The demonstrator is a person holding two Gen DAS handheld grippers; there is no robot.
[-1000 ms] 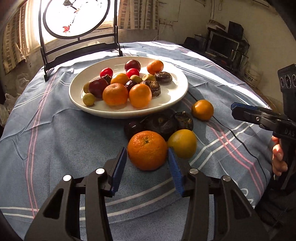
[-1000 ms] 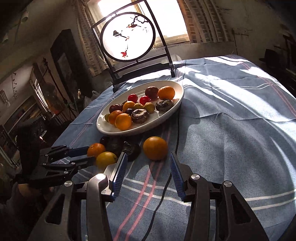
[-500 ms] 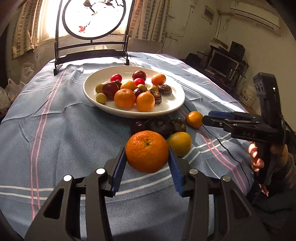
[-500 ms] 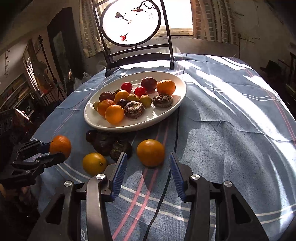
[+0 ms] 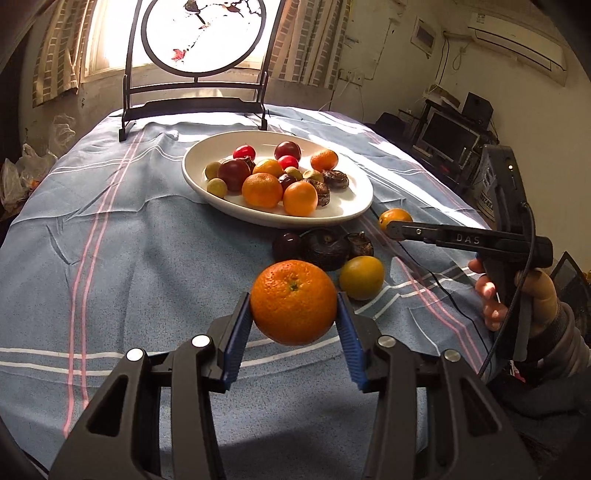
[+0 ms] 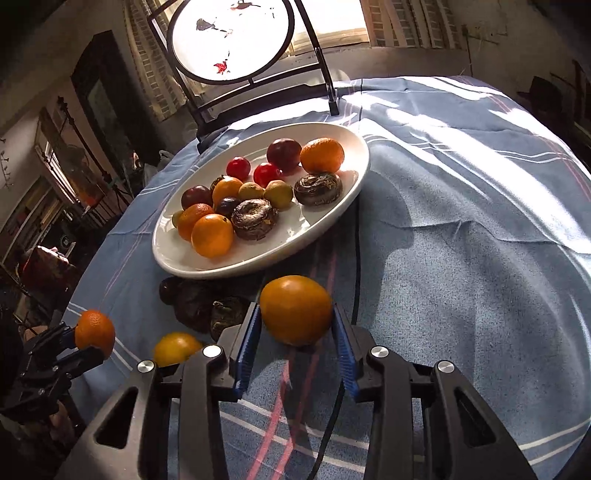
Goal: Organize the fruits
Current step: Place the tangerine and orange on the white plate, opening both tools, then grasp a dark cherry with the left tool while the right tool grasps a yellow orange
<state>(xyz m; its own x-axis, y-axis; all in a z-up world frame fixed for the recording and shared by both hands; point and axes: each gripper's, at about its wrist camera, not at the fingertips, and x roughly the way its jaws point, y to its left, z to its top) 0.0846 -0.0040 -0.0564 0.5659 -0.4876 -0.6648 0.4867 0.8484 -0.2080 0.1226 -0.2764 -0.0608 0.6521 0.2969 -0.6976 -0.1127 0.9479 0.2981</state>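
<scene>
My left gripper (image 5: 293, 319) is shut on a large orange (image 5: 293, 301) and holds it above the blue cloth; it also shows in the right wrist view (image 6: 95, 332). My right gripper (image 6: 295, 326) stands around a smooth orange fruit (image 6: 295, 308) that rests on the cloth; both pads sit right at its sides. A white plate (image 5: 343, 210) (image 6: 173, 254) beyond holds several oranges, red and dark fruits. A yellow-orange fruit (image 5: 362, 277) (image 6: 173, 347) and dark wrinkled fruits (image 5: 325, 247) (image 6: 201, 306) lie in front of the plate.
A round table with a blue striped cloth (image 5: 110, 240). A black stand with a round white screen (image 5: 199, 33) stands at the far edge. A black cable (image 6: 356, 258) runs across the cloth beside the plate. Shelves and a monitor (image 5: 447, 136) are at the right.
My left gripper closed on the large orange and lifted it off the cloth. My right gripper moved forward until the smooth orange fruit sits between its fingers.
</scene>
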